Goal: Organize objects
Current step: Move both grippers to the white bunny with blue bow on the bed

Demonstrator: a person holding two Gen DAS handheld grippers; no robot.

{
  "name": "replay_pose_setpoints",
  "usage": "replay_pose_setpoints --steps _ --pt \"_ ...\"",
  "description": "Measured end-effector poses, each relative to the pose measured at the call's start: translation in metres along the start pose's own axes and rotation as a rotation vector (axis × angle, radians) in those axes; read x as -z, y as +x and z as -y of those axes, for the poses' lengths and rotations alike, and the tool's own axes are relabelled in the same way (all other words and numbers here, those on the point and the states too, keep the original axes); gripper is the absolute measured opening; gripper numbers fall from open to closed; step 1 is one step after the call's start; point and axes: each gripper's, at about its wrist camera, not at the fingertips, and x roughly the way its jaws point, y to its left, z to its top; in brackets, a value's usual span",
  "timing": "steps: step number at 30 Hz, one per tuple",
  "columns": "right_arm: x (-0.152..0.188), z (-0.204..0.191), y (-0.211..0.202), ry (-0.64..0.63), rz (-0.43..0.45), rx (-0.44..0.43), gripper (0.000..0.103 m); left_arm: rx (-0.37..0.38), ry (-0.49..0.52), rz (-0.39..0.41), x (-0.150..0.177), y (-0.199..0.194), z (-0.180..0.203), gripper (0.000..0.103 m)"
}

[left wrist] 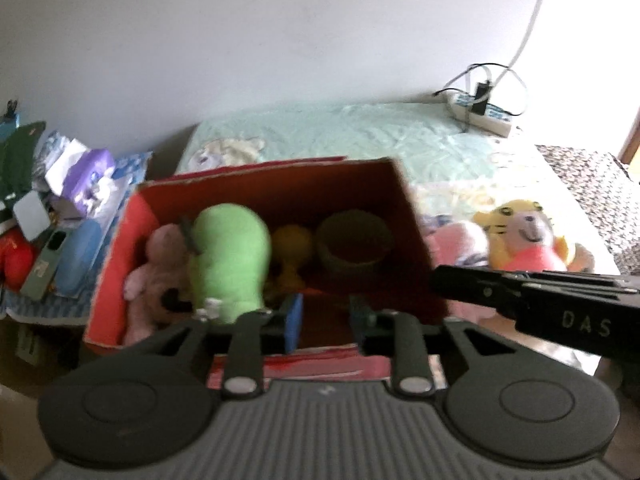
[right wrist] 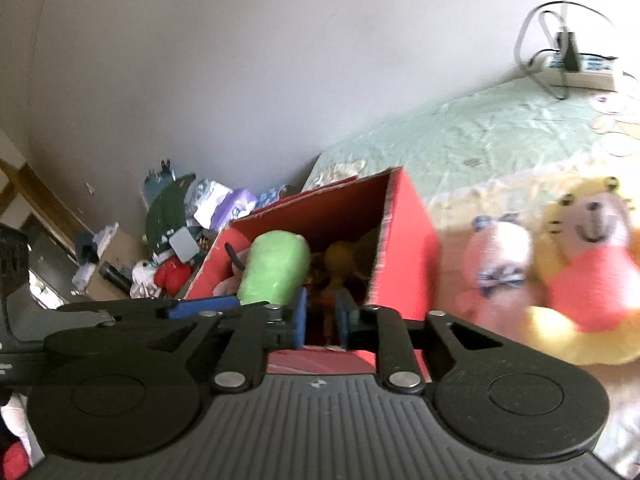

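A red cardboard box (left wrist: 116,276) stands on the bed and holds a green plush (left wrist: 230,258), a pink plush (left wrist: 154,272), a yellow toy (left wrist: 290,252) and an olive bowl (left wrist: 354,246). My left gripper (left wrist: 326,320) is open and empty over the box's near edge. The right gripper's body (left wrist: 540,300) crosses at the right. In the right wrist view the box (right wrist: 404,252) is straight ahead, and my right gripper (right wrist: 322,322) is open and empty at its near rim. A yellow tiger plush (right wrist: 588,276) and a pink plush (right wrist: 496,272) lie right of the box.
A pile of clutter (left wrist: 60,208) with packets and a red item lies left of the box, off the bed. A power strip (left wrist: 480,114) with cables sits at the bed's far edge by the wall. The green bedspread (left wrist: 360,132) stretches behind the box.
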Motion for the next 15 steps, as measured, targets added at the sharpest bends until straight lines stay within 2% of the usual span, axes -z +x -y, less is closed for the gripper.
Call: replay_pose_setpoints --steps 2,4,8,15 --pt "0.0 0.013 -0.018 0.004 0.026 0.025 0.025 0.013 0.015 0.009 -0.001 -0.004 0.019 0.054" --pt "0.0 0.026 -0.034 0.012 0.043 0.047 0.031 0.015 0.044 0.031 -0.001 -0.01 0.043 0.068" --pt "0.0 0.056 -0.062 0.053 0.072 0.077 0.044 0.026 0.084 0.029 -0.004 -0.009 0.085 0.073" --pt "0.005 0.098 -0.098 0.066 0.098 0.137 0.055 0.066 0.128 -0.024 -0.003 0.005 0.148 0.084"
